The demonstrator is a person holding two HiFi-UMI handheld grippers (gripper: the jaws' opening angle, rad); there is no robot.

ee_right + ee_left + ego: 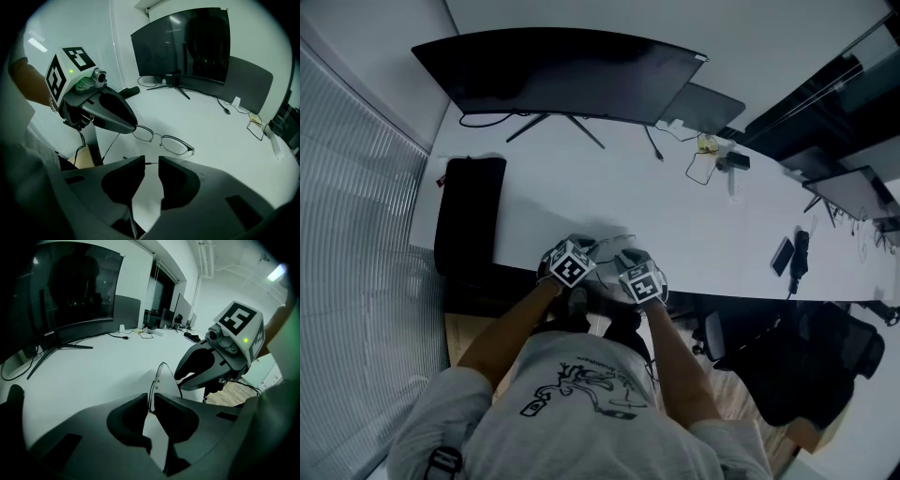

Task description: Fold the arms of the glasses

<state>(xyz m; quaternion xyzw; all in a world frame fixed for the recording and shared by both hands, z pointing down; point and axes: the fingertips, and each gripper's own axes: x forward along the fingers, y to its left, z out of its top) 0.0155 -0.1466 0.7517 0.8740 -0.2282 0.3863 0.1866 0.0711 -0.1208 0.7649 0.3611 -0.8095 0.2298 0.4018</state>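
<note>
head view: my left tool [581,248] and right tool [626,258] meet at the near edge of the white table [703,220]. what lies between them is too small, and too covered by the tools themselves, to make out from here.

left gripper view: the left tool's jaws stand almost together, pinching the thin wire frame of the glasses [159,377]. the glasses show edge-on low over the table by its near edge, so i cannot read either arm's position from this side. the right tool's dark jaws hang just beyond the frame.

right gripper view: the right tool's jaws stand partly apart and grip nothing. the tip of one thin arm [150,163] runs across the gap unclamped. that arm looks swung in behind the lenses [176,144], so i judge it folded. a second thin line [110,146] slants out below the left tool. it is probably the other arm, still open and left to do, though the left tool covers its hinge.
</note>
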